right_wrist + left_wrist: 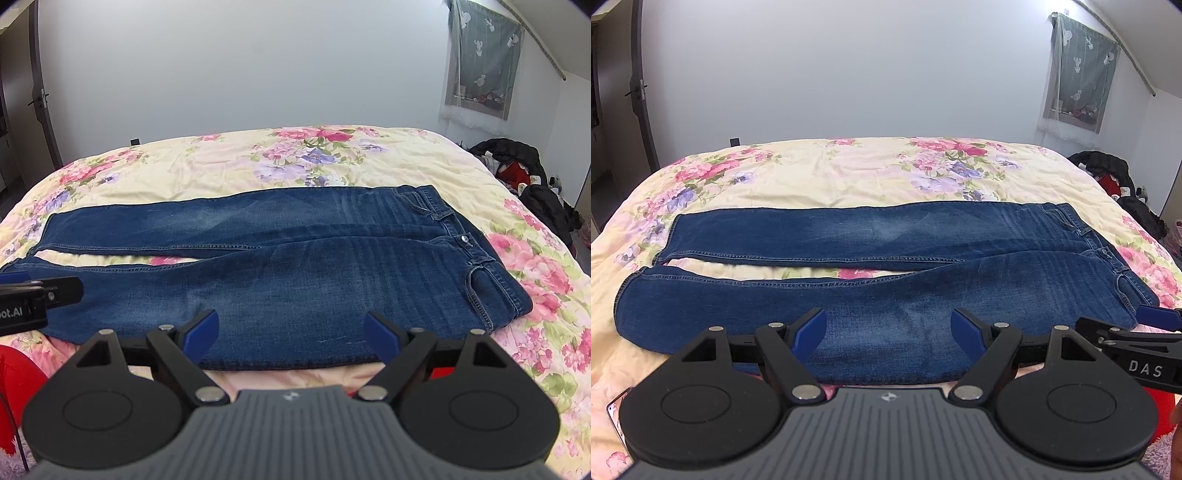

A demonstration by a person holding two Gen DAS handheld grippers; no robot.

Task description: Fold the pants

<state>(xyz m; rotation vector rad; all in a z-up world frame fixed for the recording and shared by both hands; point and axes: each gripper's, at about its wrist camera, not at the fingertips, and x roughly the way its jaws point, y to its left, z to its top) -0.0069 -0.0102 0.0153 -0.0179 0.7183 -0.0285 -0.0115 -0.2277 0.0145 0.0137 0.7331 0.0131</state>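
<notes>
A pair of blue jeans [871,288] lies flat across the floral bed [849,173], legs to the left, waistband to the right. The two legs are slightly apart with a strip of quilt between them. My left gripper [888,326] is open and empty, above the near leg's front edge. My right gripper [291,328] is open and empty, above the near thigh of the jeans [295,266]. The right gripper shows at the right edge of the left wrist view [1145,332]. The left gripper shows at the left edge of the right wrist view [37,295].
A pile of dark and red clothes [1115,181] lies beyond the bed's right side. A curtained window [1078,70] is at the upper right and a door [639,92] at the left. A phone [617,402] lies near the bed's front left.
</notes>
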